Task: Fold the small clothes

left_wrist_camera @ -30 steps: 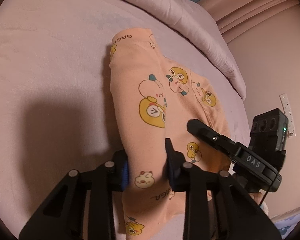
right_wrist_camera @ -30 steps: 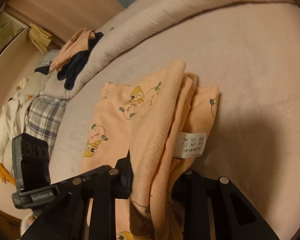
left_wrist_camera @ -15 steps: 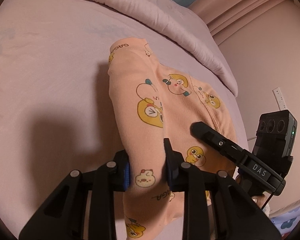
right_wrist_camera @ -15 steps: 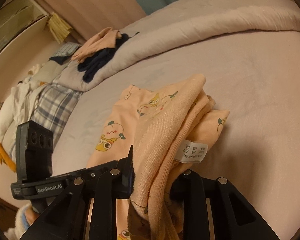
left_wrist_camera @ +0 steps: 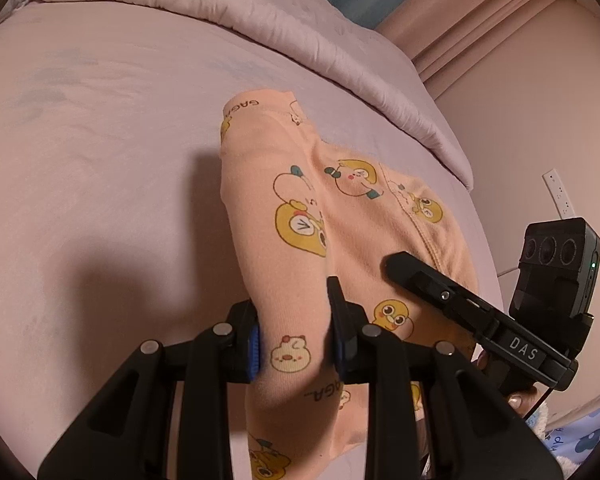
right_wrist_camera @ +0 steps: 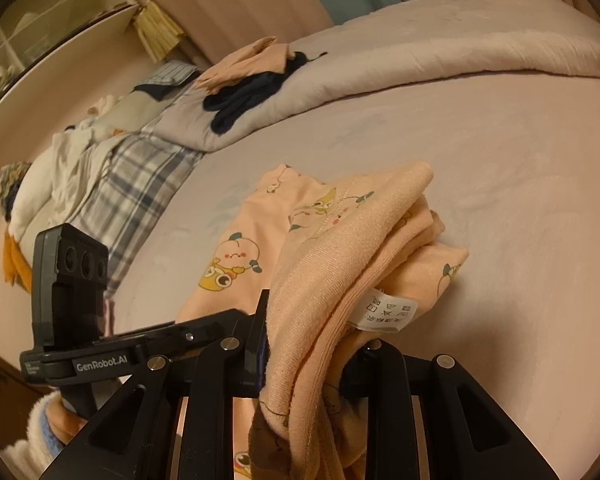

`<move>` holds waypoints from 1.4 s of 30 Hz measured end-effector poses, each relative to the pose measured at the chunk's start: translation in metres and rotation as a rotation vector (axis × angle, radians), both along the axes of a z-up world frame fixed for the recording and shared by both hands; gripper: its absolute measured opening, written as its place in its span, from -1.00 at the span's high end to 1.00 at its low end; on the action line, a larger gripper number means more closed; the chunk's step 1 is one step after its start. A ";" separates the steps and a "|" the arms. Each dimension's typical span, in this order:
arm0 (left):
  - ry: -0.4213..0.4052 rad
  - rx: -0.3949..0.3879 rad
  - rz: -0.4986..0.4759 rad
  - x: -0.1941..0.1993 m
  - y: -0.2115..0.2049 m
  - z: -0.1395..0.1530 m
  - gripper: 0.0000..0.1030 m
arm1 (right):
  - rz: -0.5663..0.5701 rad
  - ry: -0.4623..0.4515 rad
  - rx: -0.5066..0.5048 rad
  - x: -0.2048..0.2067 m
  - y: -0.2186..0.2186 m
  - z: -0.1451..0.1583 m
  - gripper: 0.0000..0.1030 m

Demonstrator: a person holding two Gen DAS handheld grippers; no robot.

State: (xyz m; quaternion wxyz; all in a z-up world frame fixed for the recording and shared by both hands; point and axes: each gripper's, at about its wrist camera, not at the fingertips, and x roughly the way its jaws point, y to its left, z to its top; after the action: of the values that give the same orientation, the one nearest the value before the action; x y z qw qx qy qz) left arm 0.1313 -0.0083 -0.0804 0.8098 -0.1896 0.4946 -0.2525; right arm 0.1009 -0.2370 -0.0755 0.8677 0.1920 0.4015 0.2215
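Fingers (left_wrist_camera: 253, 344) of the left gripper (left_wrist_camera: 294, 342) and right gripper (right_wrist_camera: 306, 354) each clamp a bunched edge of the garment (left_wrist_camera: 320, 216), lifting the near half off the bed (left_wrist_camera: 100, 160) to fold it over the far half lying there.

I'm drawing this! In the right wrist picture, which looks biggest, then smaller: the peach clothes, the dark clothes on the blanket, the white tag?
1. Peach clothes, though closeness to the camera enlarges them.
2. Dark clothes.
3. White tag.
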 end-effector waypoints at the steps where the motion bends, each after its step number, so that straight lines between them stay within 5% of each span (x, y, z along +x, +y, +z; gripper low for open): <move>1: -0.006 0.001 0.003 -0.004 0.001 0.002 0.48 | 0.005 -0.004 0.001 -0.003 0.002 0.002 0.48; 42: -0.126 0.004 0.091 -0.077 0.055 0.036 0.48 | 0.129 -0.172 -0.106 -0.068 0.069 0.040 0.48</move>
State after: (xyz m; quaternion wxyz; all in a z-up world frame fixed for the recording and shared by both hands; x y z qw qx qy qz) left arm 0.0545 0.0471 -0.0441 0.8502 -0.1942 0.4341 -0.2258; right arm 0.0325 -0.1685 -0.0352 0.8918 0.0997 0.3484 0.2710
